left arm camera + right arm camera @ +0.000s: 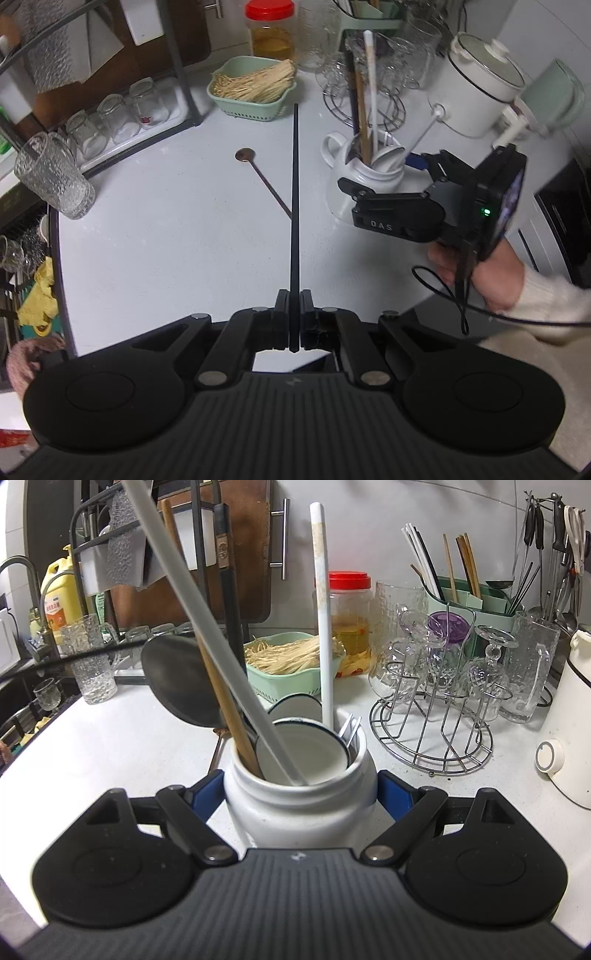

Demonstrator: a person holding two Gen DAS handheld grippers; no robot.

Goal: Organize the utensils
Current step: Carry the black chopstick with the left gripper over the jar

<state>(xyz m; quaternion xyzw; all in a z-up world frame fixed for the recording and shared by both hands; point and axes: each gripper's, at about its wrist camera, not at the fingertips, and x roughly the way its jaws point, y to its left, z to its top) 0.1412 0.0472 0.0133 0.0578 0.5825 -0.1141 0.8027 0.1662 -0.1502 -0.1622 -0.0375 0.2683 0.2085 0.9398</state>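
My left gripper (294, 299) is shut on a long black chopstick (294, 206) that points away over the white counter. A thin brown long-handled spoon (258, 173) lies on the counter behind it. My right gripper (300, 790) is closed around a white ceramic jug (299, 808), its blue-padded fingers (393, 794) against both sides. The jug also shows in the left wrist view (354, 184). It holds white ladles, a white utensil handle (322, 620), a grey handle (207, 627) and a wooden handle (225, 705).
A green basket of pale sticks (255, 86) stands at the back. A wire rack of glasses (439, 686), a green utensil caddy (476, 602), a red-lidded jar (349, 613), a white cooker (480, 85) and a glass mug (55, 177) surround the counter. The counter edge curves at the left.
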